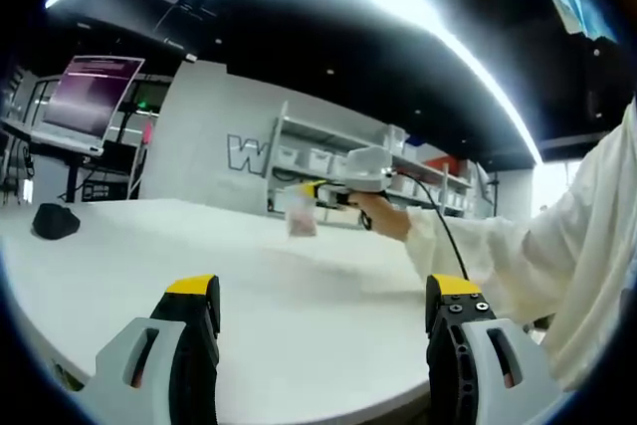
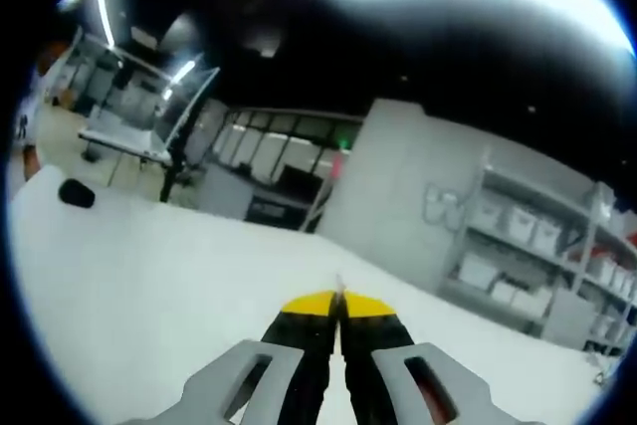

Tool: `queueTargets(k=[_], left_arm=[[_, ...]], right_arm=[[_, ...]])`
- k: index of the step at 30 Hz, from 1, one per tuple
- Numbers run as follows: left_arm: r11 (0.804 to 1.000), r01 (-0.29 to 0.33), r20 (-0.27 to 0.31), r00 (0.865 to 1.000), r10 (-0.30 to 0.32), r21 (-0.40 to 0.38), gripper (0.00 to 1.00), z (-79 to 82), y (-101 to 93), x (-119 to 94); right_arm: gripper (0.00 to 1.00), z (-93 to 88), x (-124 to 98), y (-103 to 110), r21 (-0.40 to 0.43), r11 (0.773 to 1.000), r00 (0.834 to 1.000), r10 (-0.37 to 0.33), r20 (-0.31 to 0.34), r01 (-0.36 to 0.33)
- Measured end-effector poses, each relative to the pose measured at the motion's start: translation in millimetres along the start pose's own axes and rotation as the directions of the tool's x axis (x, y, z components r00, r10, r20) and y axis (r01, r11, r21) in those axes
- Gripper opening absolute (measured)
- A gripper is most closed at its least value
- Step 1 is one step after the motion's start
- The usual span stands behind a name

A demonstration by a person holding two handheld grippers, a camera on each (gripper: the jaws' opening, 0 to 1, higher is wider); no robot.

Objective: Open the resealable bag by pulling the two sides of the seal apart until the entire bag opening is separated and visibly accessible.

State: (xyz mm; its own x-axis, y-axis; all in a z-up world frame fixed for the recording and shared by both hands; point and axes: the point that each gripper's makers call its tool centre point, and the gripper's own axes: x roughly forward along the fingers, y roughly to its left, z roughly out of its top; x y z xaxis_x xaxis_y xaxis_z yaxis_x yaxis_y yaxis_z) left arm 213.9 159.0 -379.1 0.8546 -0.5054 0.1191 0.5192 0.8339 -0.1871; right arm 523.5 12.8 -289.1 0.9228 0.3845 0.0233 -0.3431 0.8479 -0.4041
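- Left gripper view first: my left gripper [image 1: 323,318] sits nearest, its two yellow-tipped jaws spread wide with nothing between them, over the white table [image 1: 149,256].
- Farther across the table I see the right gripper [image 1: 320,189] in a hand [image 1: 383,214], white sleeve [image 1: 518,266] trailing to the right, a black cable [image 1: 438,216] running back from it.
- A small clear resealable bag [image 1: 302,218] hangs from that gripper's tip above the tabletop, something pinkish inside; too blurred to read any print on it.
- At far left a black object [image 1: 55,221] lies on the table.
- Beyond stand a monitor [image 1: 95,97] with a purple screen, and a grey wall [image 1: 209,146] bearing a large "W"; the rest of the lettering is hidden behind white shelving [image 1: 328,161].
- Right gripper view: my right gripper's jaws are pressed together, a thin sliver of the bag's edge pinched at their yellow tips.
- Far right, shelves hold white bins [image 2: 523,231].
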Motion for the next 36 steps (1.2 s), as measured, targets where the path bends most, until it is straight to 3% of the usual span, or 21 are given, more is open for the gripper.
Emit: queueTargets(k=[14, 36], left_arm=[[1.000, 0.001, -0.005, 1.000, -0.001, 0.006, 0.84, -1.6, -2.7, -0.8], [1.000, -0.005, -0.009, 1.000, 0.005, 0.003, 0.83, -3.8, -1.3, -2.9]], right_arm=[[0.00, 4.1, -16.9, 13.3, -0.026, 0.999, 0.999, 0.042, 0.018, -0.041], [0.00, 5.7, -36.7, 21.3, -0.002, 0.997, 0.996, 0.081, 0.046, -0.081]])
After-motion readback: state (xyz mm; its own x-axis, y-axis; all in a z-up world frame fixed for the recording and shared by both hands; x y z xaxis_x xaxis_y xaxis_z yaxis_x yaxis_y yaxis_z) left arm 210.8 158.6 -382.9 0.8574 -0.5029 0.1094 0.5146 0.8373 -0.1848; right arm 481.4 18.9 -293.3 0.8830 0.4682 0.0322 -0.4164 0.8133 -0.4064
